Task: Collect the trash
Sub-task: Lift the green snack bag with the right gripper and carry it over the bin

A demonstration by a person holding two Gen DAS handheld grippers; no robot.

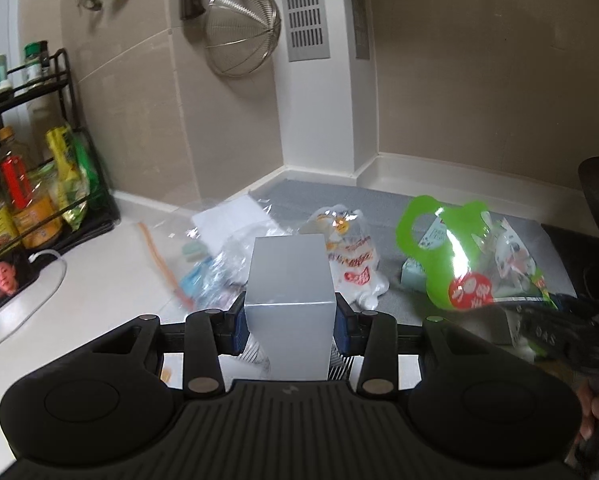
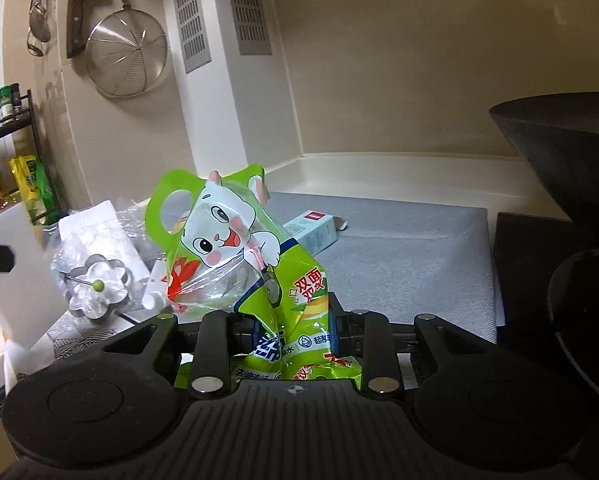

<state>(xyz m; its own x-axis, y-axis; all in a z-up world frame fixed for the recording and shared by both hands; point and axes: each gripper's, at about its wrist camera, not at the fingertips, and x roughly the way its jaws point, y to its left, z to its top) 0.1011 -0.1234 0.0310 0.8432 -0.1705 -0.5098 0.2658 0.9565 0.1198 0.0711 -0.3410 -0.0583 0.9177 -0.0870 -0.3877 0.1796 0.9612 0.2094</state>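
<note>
The left gripper clamps an upright grey box; the right gripper, beside it, pinches the green cartoon bag.

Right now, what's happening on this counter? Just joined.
A person with a gripper in each hand is collecting trash off a kitchen counter. The left gripper is clamped on a plain grey box, held above the clutter. The right gripper is clamped on a green cartoon-print plastic bag. Still lying on the grey mat: a small light-blue carton and clear plastic wrappers.
</note>
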